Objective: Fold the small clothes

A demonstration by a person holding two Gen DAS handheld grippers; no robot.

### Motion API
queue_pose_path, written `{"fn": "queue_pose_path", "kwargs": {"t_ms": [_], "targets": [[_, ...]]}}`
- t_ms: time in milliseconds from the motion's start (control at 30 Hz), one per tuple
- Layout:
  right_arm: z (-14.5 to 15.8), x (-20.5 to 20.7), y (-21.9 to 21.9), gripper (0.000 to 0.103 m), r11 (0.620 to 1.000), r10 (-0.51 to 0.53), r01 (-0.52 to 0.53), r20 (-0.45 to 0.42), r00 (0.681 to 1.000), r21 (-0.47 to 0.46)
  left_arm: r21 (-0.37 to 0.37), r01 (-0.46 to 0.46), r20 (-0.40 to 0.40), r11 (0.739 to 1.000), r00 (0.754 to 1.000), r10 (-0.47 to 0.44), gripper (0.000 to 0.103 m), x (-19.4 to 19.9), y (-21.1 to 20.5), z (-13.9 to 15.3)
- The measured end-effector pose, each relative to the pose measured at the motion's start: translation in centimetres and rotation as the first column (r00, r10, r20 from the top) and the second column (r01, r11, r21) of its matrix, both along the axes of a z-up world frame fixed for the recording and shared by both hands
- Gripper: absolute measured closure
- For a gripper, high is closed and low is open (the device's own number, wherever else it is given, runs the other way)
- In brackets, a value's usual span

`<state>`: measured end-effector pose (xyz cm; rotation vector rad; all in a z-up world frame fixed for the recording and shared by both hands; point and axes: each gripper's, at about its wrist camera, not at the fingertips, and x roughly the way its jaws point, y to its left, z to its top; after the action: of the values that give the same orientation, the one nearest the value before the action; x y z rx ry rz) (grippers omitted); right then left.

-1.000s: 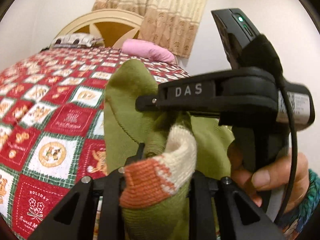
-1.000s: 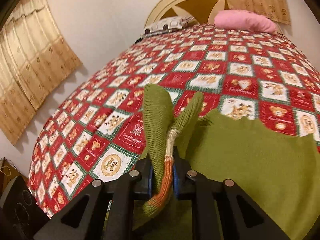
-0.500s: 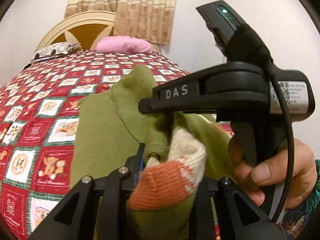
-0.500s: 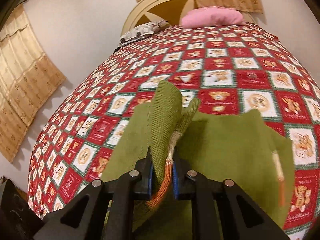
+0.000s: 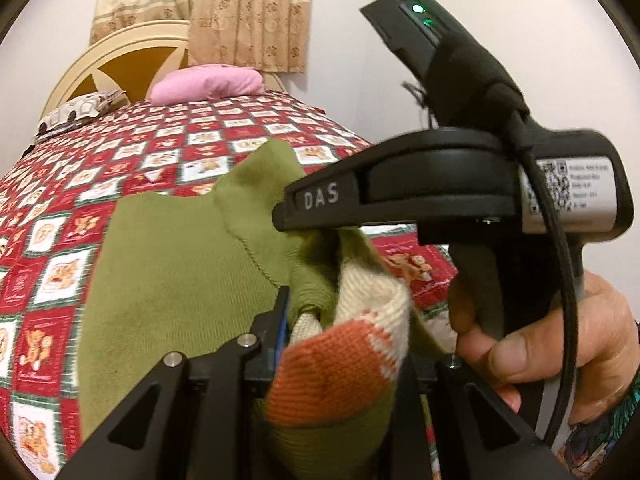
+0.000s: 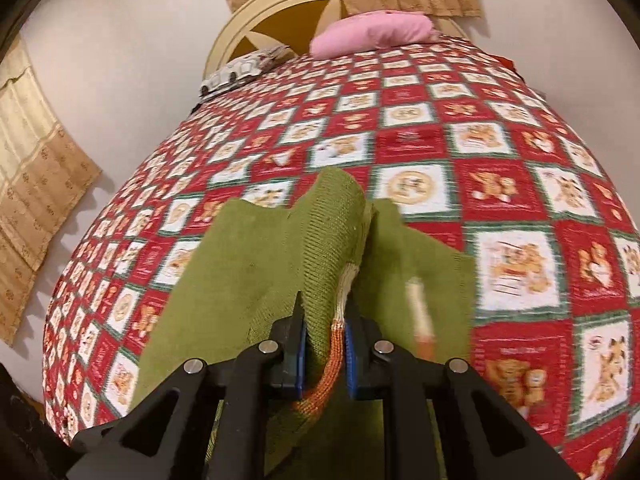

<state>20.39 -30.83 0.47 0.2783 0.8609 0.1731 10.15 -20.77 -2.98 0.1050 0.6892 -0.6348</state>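
Patchwork bedspread [image 6: 500, 152] in red, white and green squares fills most of both views, its far end running up to a cream headboard [image 6: 280, 12] with a pink pillow [image 6: 372, 32] and a patterned pillow [image 6: 240, 70] against it; the near edge of the bed is cut off by the gripper bodies and the fisheye rim. Beige curtains [image 5: 224, 12] hang behind the headboard, only partly in frame. Over the bedspread a green knitted garment [image 6: 248, 276] is held up and spread, and its lower part drops out of sight beneath both tools, so how much of it rests on the bed cannot be told. A cream and orange band [image 6: 420, 320] farther right on the garment is smeared by motion blur. The right gripper [image 6: 323, 350] is clamped on a raised fold of green knit with an orange and cream ribbed edge [image 6: 334, 360] pinched between its blue pads. In the left wrist view that same tool appears from the side, gripped by a hand [image 5: 560, 344] whose wrist runs off frame. The left gripper [image 5: 344, 344] is closed on a thick bunch of the cuff [image 5: 352, 352], which bulges over and hides its right finger, so only the left pad shows.
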Motion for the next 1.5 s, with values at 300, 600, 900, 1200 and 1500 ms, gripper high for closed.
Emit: {"fn": "queue_pose_path", "kwargs": {"t_ms": [300, 600, 900, 1200, 1500], "targets": [[-2.6, 0.1, -4.4, 0.089, 0.998, -0.064, 0.065, -0.034, 0.997, 0.025, 0.052, 0.033, -0.043, 0.998, 0.999, -0.031, 0.081, 0.3, -3.1, -1.1], [-3.6, -1.8, -6.6, 0.071, 0.988, -0.141, 0.142, -0.026, 0.99, 0.066, 0.038, 0.097, -0.076, 0.995, 0.993, -0.094, 0.043, -2.2, -0.3, -0.1], [1.8, -13.5, -5.3, 0.068, 0.962, -0.255, 0.264, 0.105, 0.961, -0.073, 0.023, 0.076, 0.052, 0.997, 0.996, -0.077, 0.017, -7.4, 11.0, 1.3], [3.0, -17.7, 3.1, 0.068, 0.969, -0.103, 0.137, 0.164, 0.981, -0.205, 0.024, -0.165, -0.008, 0.986, 0.986, 0.165, 0.017, -3.6, 14.4, 0.9], [-1.1, -14.9, 5.1, 0.095, 0.913, -0.04, 0.04, 0.008, 0.999, -0.407, 0.091, -0.198, -0.06, 0.976, 0.977, 0.204, 0.014, -1.5, 13.6, -1.4]]}}
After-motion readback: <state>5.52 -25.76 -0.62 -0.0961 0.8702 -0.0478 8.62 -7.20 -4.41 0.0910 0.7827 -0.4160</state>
